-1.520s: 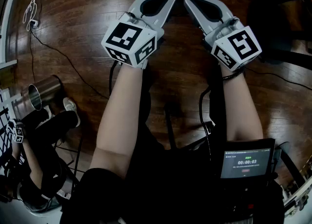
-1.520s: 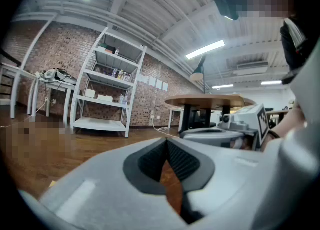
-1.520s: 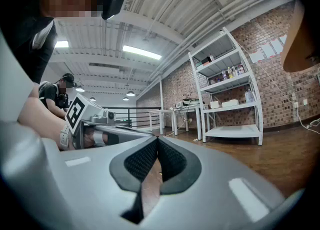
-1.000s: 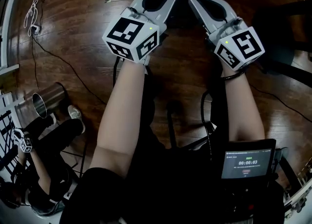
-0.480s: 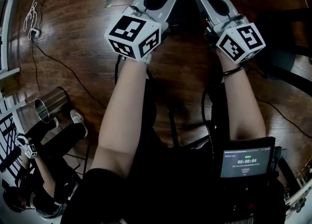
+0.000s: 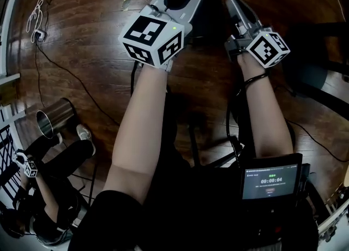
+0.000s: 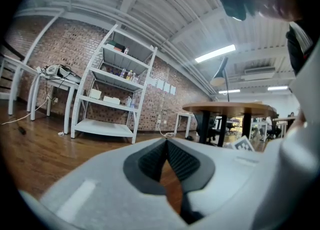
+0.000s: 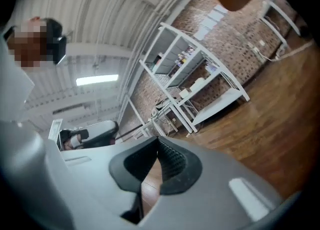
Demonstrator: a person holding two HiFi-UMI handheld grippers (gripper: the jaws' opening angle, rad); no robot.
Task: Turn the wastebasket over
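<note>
Task barely begun: left hand-held gripper [image 7: 166,142] and right hand-held gripper [image 8: 157,143] clenched empty, flanking dark wastebasket [image 6: 211,19], unturned.

The small dark rectangular screen [image 6: 271,180] at the lower right of the head view shows a white timer reading 00:00:04. The finer lines above and below it are too small to read.

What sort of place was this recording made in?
Most likely a loft-style lab or open workspace rather than a home. It has a bare brick wall, white open shelving stocked with boxes and bottles, and strip lights on an exposed ceiling.
</note>
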